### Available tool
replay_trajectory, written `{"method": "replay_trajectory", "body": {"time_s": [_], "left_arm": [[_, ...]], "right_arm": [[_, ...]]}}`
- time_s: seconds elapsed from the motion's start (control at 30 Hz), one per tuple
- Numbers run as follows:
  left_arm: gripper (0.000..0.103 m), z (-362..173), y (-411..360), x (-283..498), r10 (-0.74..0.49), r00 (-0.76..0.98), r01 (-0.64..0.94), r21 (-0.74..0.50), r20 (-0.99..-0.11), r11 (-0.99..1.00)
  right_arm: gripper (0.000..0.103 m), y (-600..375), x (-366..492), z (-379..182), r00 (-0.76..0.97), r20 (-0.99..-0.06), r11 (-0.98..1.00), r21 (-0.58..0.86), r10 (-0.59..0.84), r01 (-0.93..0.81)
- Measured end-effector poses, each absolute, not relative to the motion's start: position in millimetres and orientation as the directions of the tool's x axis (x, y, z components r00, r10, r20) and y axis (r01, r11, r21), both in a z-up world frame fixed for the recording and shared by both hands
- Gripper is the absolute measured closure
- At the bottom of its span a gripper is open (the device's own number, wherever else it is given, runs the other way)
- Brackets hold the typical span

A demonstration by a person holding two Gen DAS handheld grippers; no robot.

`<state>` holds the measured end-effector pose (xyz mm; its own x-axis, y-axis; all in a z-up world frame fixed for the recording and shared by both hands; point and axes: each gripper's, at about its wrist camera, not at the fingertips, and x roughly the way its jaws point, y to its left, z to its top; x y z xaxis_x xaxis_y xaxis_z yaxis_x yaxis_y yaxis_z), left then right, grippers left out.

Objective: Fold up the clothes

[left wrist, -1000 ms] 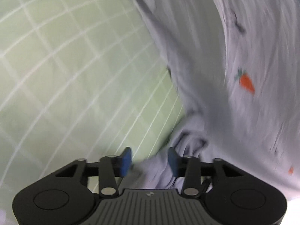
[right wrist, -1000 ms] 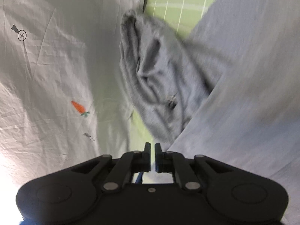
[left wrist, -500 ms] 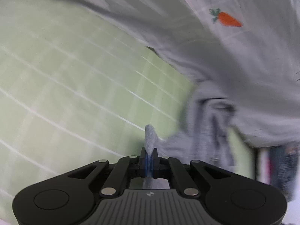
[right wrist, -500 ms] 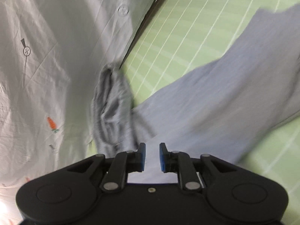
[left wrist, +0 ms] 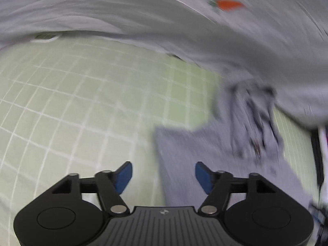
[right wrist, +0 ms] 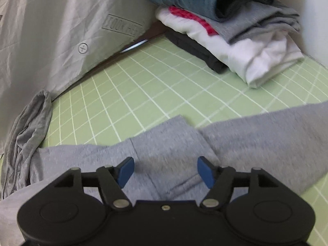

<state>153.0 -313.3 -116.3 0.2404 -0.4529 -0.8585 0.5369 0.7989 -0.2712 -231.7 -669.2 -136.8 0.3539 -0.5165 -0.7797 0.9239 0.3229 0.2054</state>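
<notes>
**Both hand-held grippers spread, grey garment lying flat**

The pale green sheet w/ white grid lines covers the surface and carries everything; whether it's a bed or a desk underneath, can't tell. Along its far edge lies a big light-grey crinkled cloth w/ small printed carrots and symbols, prob. just bedding pushed aside to leave working room.

Task item: the heather-grey knit garment is spread across the sheet right under the right wrist cam, one panel overlapping the other near the middle, so a fold looks partly laid. In the left view its corner edge sits just ahead of the jaws. A second, thinner grey garment lies bunched at the big cloth's edge, likely waiting its turn.

Far corner: a stack of folded clothes, teal, grey, white, red, black, seemingly the done pile, kept clear of the work area.

Left hand-held gripper: jaws have just been opening, now spread, nothing between the pads. Right hand-held gripper: same, just opened wide, hovering above the grey knit, not pinching it. Likely released to re-grasp for the next fold.
</notes>
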Motion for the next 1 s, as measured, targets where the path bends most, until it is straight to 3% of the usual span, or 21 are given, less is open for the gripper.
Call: {"method": "replay_trajectory", "body": {"time_s": [0.33, 0.4, 0.53, 0.6, 0.83, 1.0], "left_arm": [[0.026, -140, -297, 91, -0.28, 0.282, 0.57, -0.074, -0.918, 0.818], [0.025, -142, -296, 89, -0.271, 0.299, 0.571, -0.056, -0.915, 0.819], [0.02, -143, -297, 91, -0.249, 0.315, 0.556, -0.035, -0.916, 0.83], [0.015, -145, -300, 90, -0.232, 0.327, 0.561, -0.009, -0.916, 0.828], [0.001, -153, -294, 91, -0.227, 0.355, 0.541, 0.001, -0.907, 0.841], [0.0, -154, -290, 89, -0.246, 0.371, 0.549, -0.002, -0.895, 0.836]], "right_arm": [[0.024, -659, -211, -139, 0.28, -0.785, 0.399, 0.046, -0.552, 0.916], [0.031, -658, -211, -138, 0.293, -0.788, 0.417, 0.051, -0.541, 0.907], [0.089, -655, -207, -131, 0.356, -0.792, 0.491, 0.082, -0.496, 0.867], [0.101, -651, -202, -125, 0.341, -0.791, 0.5, 0.052, -0.508, 0.865], [0.103, -622, -192, -86, 0.462, -0.721, 0.529, 0.155, -0.517, 0.834], [0.103, -586, -156, -61, 0.608, -0.672, 0.626, 0.268, -0.423, 0.732]]}}
